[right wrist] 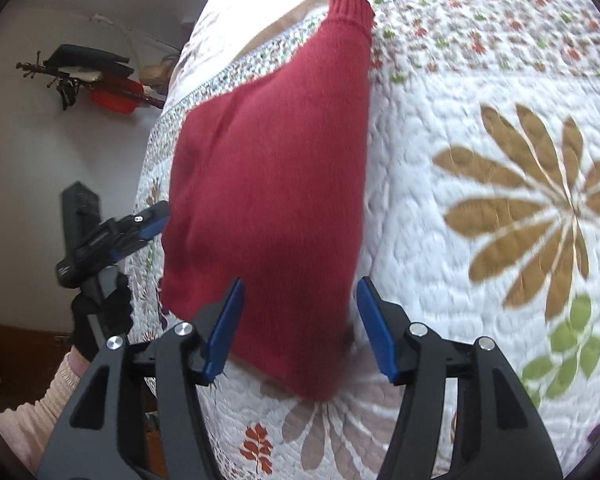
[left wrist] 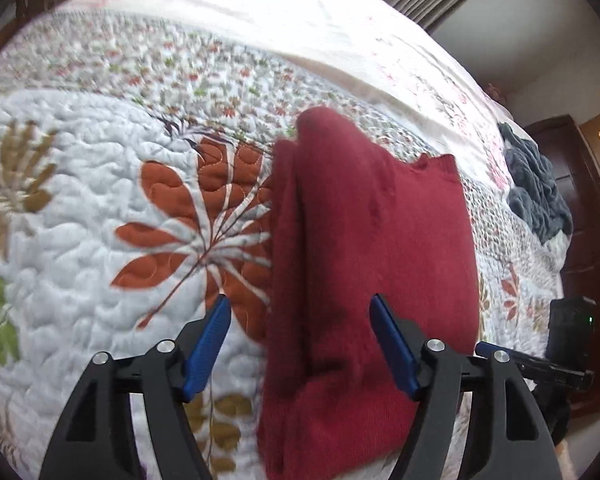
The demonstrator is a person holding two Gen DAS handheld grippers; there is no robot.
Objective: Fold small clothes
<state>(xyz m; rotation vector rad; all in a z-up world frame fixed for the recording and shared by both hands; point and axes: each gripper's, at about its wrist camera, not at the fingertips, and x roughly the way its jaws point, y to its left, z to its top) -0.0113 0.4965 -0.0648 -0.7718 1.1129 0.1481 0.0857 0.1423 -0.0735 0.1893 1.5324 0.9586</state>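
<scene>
- Currently, the red sweater [left wrist: 364,248] lies folded lengthwise on the quilt [left wrist: 80,208], sleeves tucked in, one ribbed cuff [right wrist: 350,6] showing at its far end in the right wrist view.
- Your left gripper [left wrist: 300,312] hangs over the sweater's near left edge; jaws stand wide apart, nothing between the blue pads [left wrist: 208,348]. One pad sits over bare quilt, the other over red knit.
- Your right gripper [right wrist: 300,296] hangs over the sweater's near end, jaws likewise wide apart and holding nothing. Whether the pads [right wrist: 374,328] touch the cloth cannot be told.
- In the right wrist view, your left gripper [right wrist: 152,216] shows at the sweater's left edge, just beside the fabric; contact cannot be told. A black-gloved hand [right wrist: 100,320] grips its handle, with a pale knit sleeve [right wrist: 48,400] below.
- The quilt is white, stitched, printed with large leaves: rust-orange [left wrist: 204,216] just beside the sweater, tan [right wrist: 540,204] and green [right wrist: 568,348] on the other side.
- A crumpled grey-blue cloth [left wrist: 536,184] lies on the quilt's far right edge, well apart from the sweater.
- Both views are motion-blurred.
</scene>
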